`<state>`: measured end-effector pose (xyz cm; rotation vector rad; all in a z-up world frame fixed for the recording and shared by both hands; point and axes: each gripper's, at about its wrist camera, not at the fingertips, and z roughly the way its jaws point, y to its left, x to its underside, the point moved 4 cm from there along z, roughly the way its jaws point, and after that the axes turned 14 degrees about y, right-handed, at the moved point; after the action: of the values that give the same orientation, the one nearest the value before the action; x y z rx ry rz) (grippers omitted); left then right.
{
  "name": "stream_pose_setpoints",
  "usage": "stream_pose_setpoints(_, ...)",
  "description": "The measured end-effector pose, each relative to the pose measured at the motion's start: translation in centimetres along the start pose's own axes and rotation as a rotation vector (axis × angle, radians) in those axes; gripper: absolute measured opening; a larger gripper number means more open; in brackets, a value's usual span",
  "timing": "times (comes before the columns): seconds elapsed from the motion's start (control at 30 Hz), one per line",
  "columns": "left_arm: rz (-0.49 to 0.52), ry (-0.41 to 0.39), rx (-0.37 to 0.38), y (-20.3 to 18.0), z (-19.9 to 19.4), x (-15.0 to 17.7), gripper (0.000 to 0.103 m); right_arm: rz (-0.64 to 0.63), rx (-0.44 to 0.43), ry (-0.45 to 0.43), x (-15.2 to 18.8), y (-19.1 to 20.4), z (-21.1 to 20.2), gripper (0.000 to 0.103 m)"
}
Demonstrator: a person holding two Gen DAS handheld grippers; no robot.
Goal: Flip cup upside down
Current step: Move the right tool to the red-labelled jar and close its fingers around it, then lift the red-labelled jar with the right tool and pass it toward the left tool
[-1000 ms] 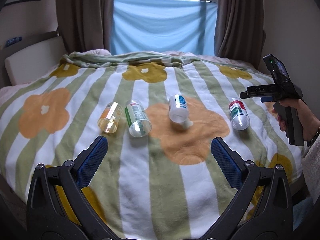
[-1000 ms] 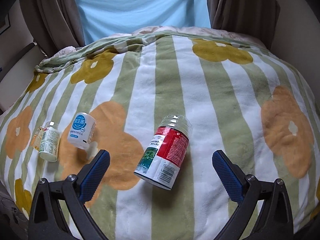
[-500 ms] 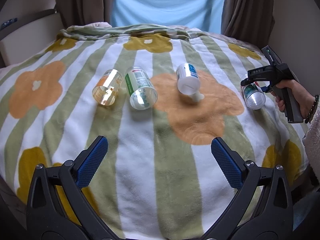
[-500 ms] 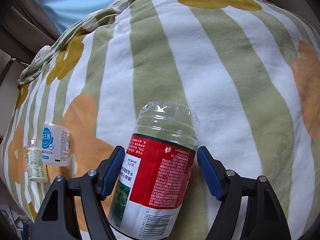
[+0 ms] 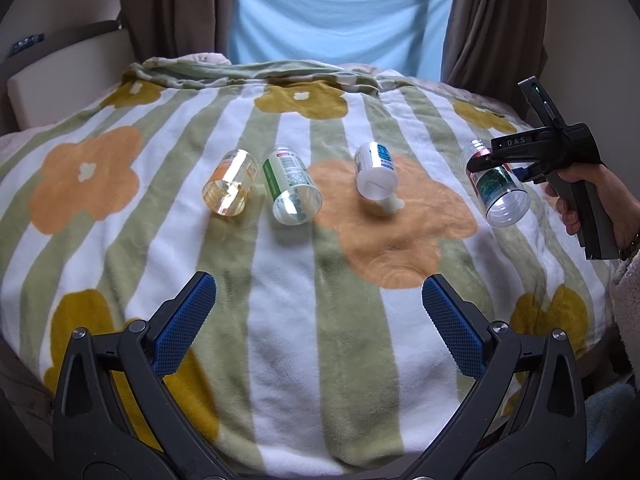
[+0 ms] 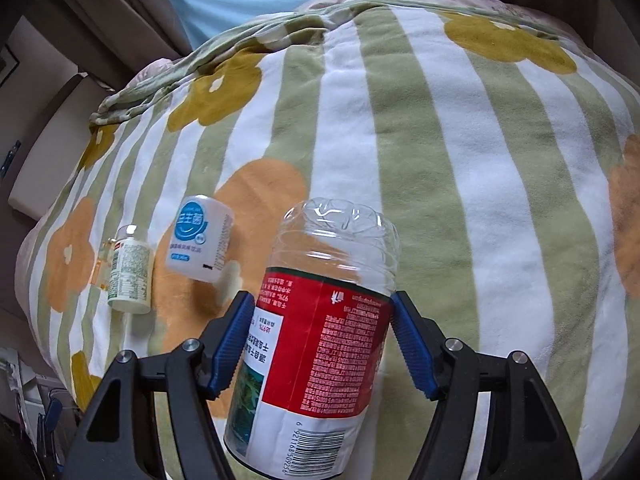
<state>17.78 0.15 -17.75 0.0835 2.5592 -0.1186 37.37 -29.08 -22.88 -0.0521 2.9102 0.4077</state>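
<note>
Nearest in the left wrist view, the left claw (image 5: 319, 304) gapes wide over the striped flower blanket (image 5: 280, 340) on the bed, holding nothing. Beyond it three containers lie on their sides in a row: an amber cup (image 5: 231, 188) at left, a green-labelled cup (image 5: 291, 191) just beside it, and a white bottle (image 5: 376, 174) further right. At far right a hand (image 5: 592, 192) grips the right claw (image 6: 322, 340), whose blue pads (image 6: 412, 344) clamp the red-labelled cup (image 6: 320, 340). The cup is tilted, open end near, ribbed base far, apparently lifted off the blanket. Only the right wrist view shows the pads pressing its label. Curtains (image 5: 176, 8) and a blue sheet (image 5: 336, 16) stand farthest.
</note>
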Motion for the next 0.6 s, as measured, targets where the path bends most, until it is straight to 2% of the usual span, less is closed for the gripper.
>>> stream_pose_setpoints(0.13,-0.015,-0.007,0.008,0.5,-1.2,0.2,0.103,-0.147,-0.017,0.037,2.9,6.0,0.5,0.065)
stream_pose_setpoints(0.23,-0.021,-0.012,-0.003,0.9,-2.0,0.7,0.103,-0.210,-0.043,0.107,5.2,9.2,2.6,0.065)
stream_pose_setpoints(0.37,-0.003,-0.018,-0.027,1.3,-3.2,1.3,0.103,-0.255,-0.027,0.152,7.2,11.8,5.5,0.065)
stream_pose_setpoints(0.5,-0.009,-0.018,-0.027,2.0,-3.9,1.6,0.103,-0.223,-0.079,0.166,8.3,13.2,7.1,0.065)
stream_pose_setpoints(0.6,-0.015,-0.007,-0.028,2.7,-4.0,1.8,0.103,-0.222,-0.045,0.162,8.8,14.0,7.8,0.065)
